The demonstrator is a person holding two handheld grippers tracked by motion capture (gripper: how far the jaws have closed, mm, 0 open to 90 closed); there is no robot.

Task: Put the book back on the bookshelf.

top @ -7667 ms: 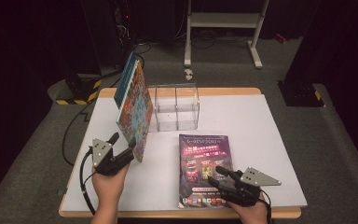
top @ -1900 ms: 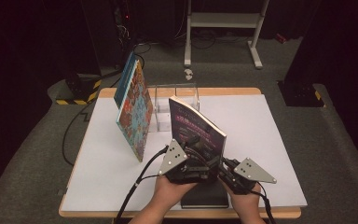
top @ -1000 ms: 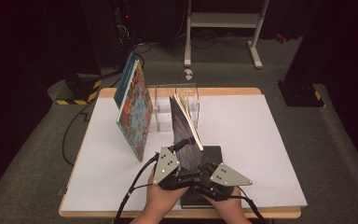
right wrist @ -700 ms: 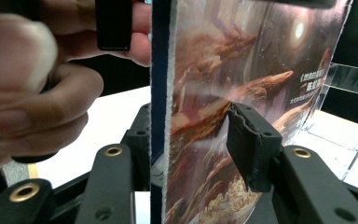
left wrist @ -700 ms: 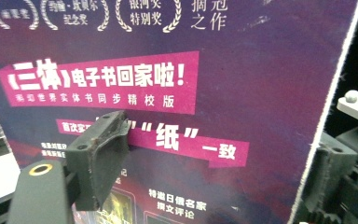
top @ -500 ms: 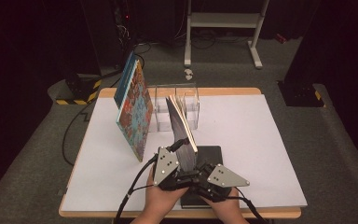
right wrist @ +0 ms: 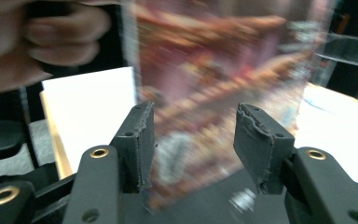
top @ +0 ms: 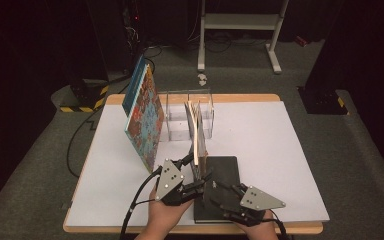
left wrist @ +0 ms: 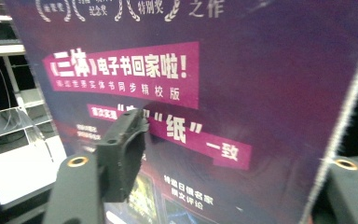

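Your left gripper (top: pixel 192 167) has just been closing on the upright purple book (top: pixel 196 131); your right gripper (right wrist: pixel 193 140) stands open behind it, empty.

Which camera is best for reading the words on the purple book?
The left gripper view: the purple book is close, its cover print sharp. The high view shows the book edge-on, standing beside a black cover; the right gripper view shows it blurred.

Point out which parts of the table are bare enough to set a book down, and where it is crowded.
Free: the right part of the table, right of the upright purple book, and the near-left corner, below the leaning colourful book. Crowded: the middle, from the clear box down to the black book and both hands.
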